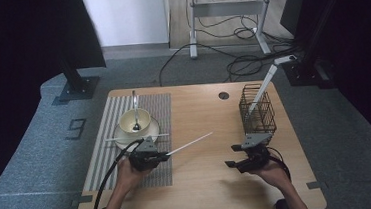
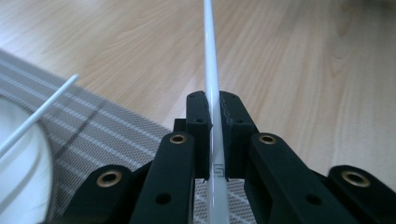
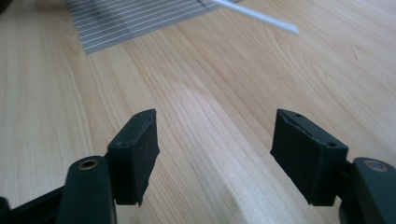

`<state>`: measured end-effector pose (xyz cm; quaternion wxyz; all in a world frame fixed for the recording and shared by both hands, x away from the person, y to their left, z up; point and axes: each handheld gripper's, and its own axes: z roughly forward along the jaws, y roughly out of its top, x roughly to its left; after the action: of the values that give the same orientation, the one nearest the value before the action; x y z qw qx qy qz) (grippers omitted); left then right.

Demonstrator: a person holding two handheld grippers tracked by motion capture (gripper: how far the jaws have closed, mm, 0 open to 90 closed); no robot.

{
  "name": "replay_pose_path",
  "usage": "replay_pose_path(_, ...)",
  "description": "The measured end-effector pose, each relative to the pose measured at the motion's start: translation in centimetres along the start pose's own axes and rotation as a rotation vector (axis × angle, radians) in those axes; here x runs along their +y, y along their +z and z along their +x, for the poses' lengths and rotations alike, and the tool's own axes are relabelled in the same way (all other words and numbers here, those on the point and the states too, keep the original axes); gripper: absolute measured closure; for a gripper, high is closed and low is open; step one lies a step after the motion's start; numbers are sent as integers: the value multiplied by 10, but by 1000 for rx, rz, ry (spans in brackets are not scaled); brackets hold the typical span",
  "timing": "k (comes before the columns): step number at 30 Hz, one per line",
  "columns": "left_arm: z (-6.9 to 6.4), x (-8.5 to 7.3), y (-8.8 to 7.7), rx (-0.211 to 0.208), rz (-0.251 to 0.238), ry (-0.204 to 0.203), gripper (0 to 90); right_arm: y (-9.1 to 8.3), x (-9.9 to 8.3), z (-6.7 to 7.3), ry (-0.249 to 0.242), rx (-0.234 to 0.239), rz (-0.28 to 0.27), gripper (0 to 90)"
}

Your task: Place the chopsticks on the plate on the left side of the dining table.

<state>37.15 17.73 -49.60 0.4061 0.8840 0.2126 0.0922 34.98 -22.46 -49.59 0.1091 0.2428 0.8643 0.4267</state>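
Note:
My left gripper (image 1: 165, 155) is shut on a thin white chopstick (image 1: 189, 144), which points right and slightly away over the wooden table (image 1: 205, 183). In the left gripper view the chopstick (image 2: 211, 70) runs straight out between the closed pads of that gripper (image 2: 212, 100). A second white chopstick (image 1: 136, 137) lies across the near rim of a white plate (image 1: 121, 136); it also appears in the left gripper view (image 2: 42, 109). My right gripper (image 1: 231, 156) hovers low over bare wood with its jaws wide apart and nothing between them (image 3: 215, 135).
A cream bowl (image 1: 134, 119) with a spoon (image 1: 135, 106) stands on the plate, on a striped grey placemat (image 1: 158, 106). A black wire basket (image 1: 256, 110) at the right holds a white stick (image 1: 262, 86). A cable hole (image 1: 224, 95) sits near the far edge.

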Motion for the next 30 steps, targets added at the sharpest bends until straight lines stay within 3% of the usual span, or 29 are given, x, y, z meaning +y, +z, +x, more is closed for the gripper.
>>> replay_pose_path(14, 15, -22, -10, 87, -26, -90, 838, 8, -32, -2, 135, -63, 18, 201)
replay_pose_path(21, 24, -33, -19, 124, -31, -139, 838, 12, -41, -2, 151, -80, 47, 194)
replay_pose_path(30, 32, -44, -34, 168, -45, -169, 838, 16, -51, -1, 158, -93, 76, 192)
